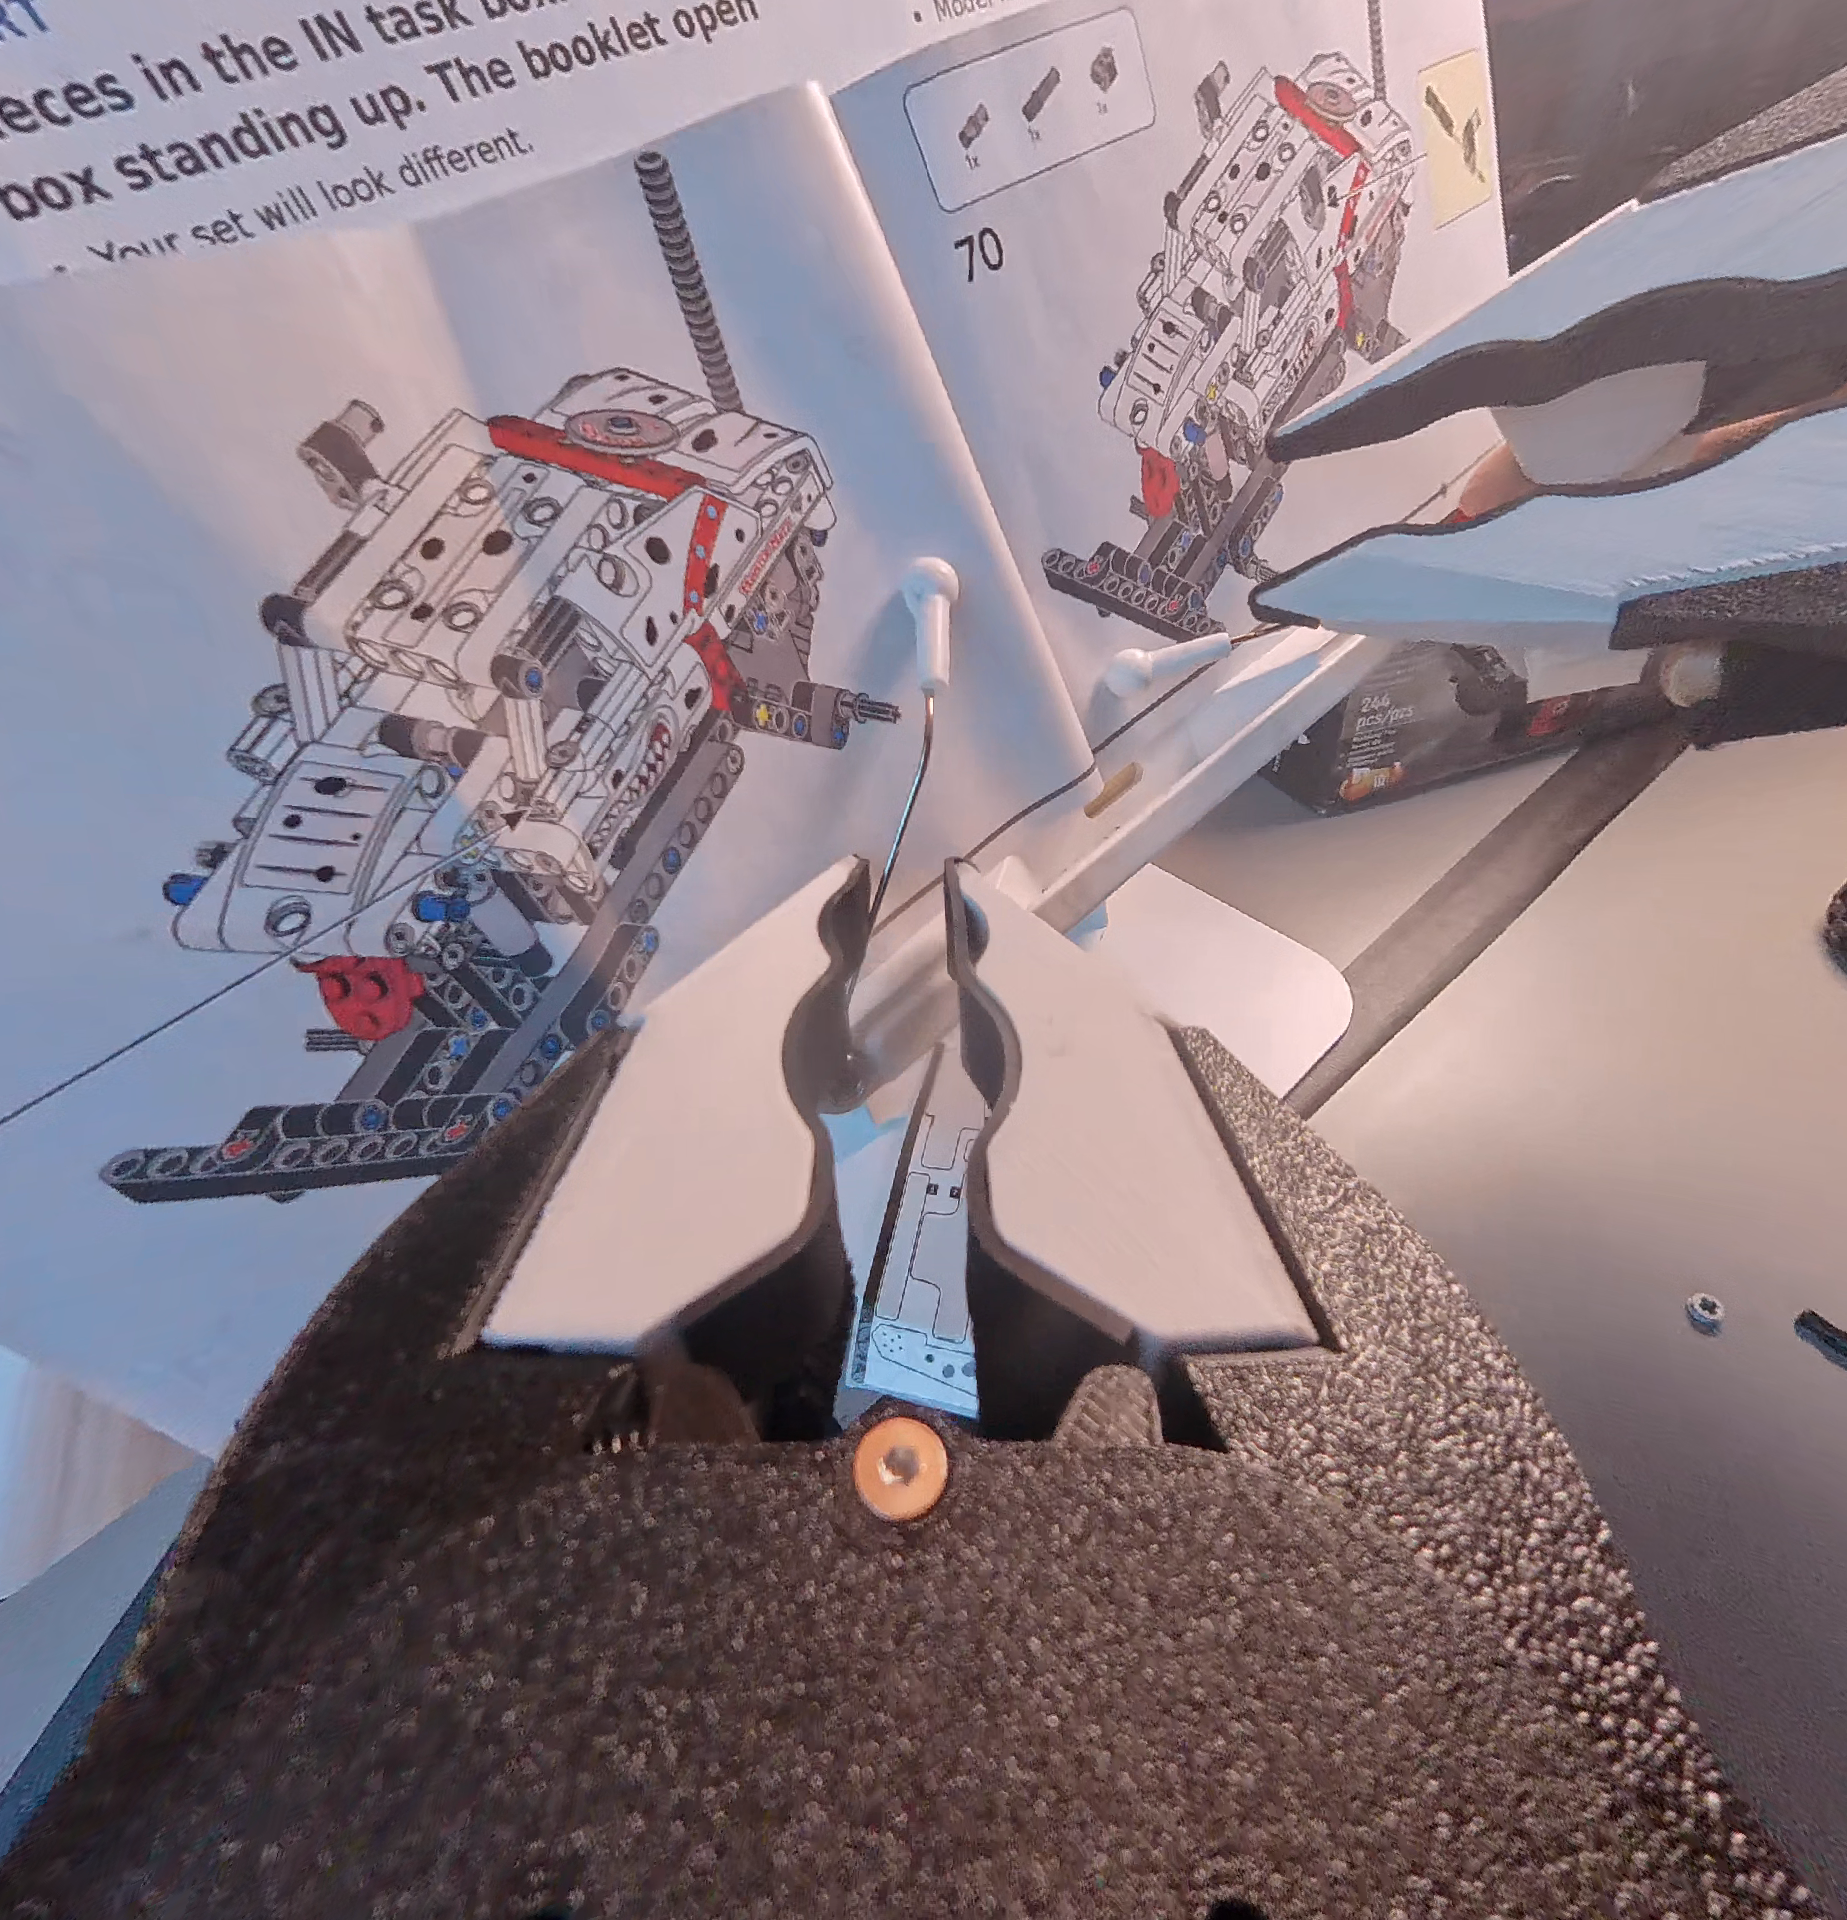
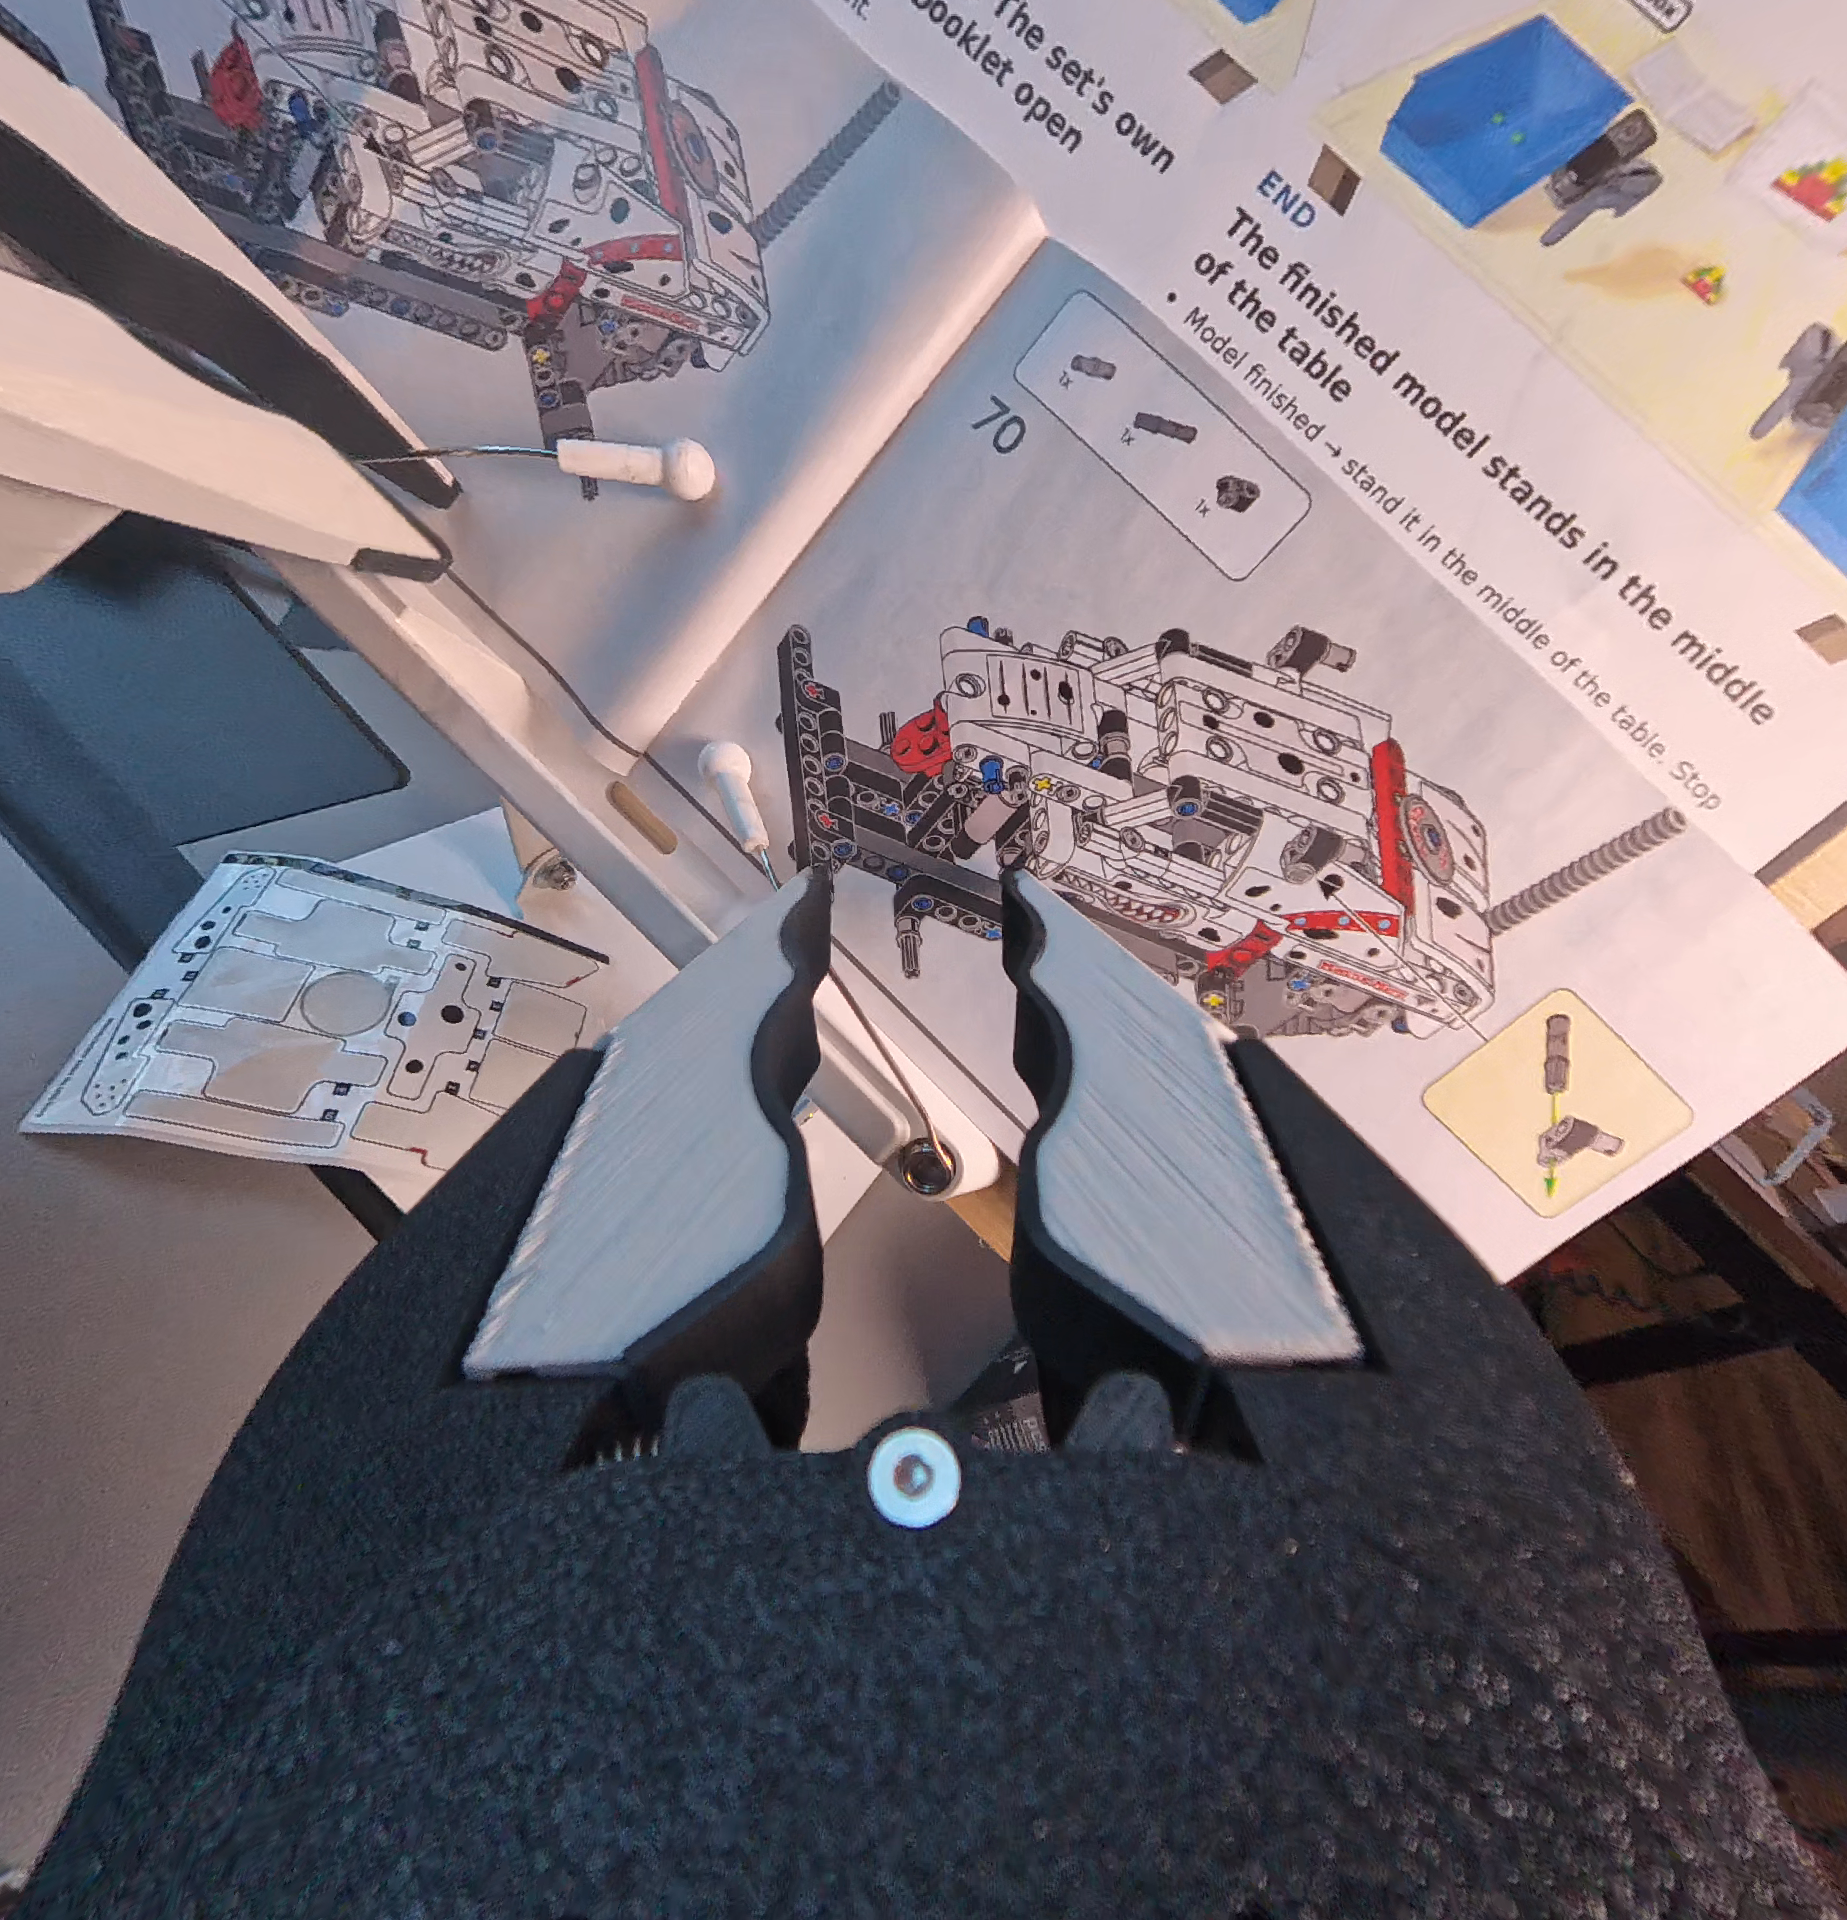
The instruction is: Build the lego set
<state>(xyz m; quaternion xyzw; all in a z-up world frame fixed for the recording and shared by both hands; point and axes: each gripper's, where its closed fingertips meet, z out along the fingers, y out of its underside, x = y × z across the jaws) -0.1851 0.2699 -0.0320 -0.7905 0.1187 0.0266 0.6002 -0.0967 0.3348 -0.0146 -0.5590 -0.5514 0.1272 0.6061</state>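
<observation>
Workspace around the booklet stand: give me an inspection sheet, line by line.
Surface: grey table, mostly bare.
Job's things: instruction booklet open on a white stand, pages held by white-tipped wire arms; sticker sheet lying flat beside the stand; set box behind.
Clutter: two small loose parts on the table.
Grippers: left gripper fingers slightly apart, empty; right gripper open, empty, near the right page.
Cables: nothing seen.
Surroundings: printed task sheet behind the booklet.
</observation>
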